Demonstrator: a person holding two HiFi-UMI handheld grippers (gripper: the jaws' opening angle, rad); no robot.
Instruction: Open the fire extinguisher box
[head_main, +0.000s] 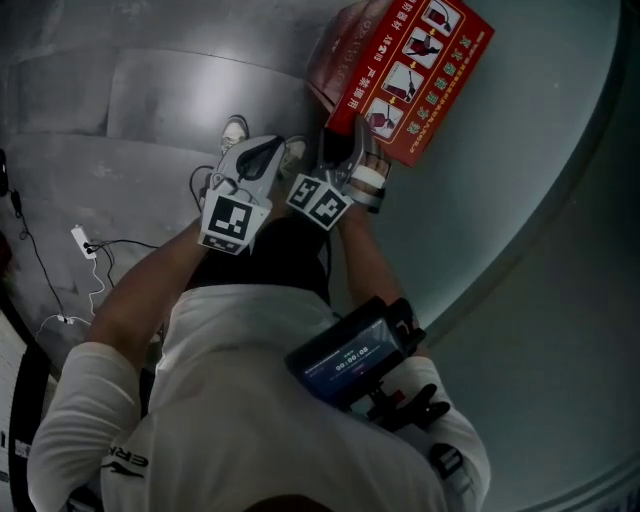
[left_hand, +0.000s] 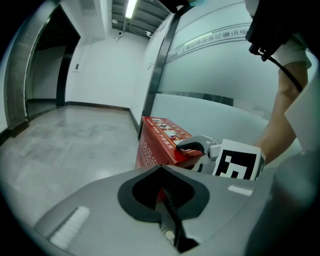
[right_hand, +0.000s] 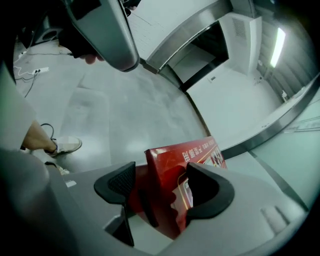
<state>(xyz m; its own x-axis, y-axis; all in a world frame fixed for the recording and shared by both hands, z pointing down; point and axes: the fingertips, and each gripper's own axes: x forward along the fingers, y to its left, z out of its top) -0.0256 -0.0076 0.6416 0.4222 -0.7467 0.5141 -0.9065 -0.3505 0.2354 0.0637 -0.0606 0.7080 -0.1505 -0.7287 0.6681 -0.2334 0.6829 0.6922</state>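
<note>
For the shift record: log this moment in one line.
phase: approach | right gripper: open, astride fire extinguisher box edge | left gripper: shut, empty | box: closed, on floor

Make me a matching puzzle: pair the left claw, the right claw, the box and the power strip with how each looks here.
1 left claw
2 right claw
3 fire extinguisher box
4 power strip

A red, beside the curved wall
B open, box edge between its jaws
C white, on the floor with cables
D shut, nothing held

Pairs: 1-D, 2-B, 3-A, 4-C
</note>
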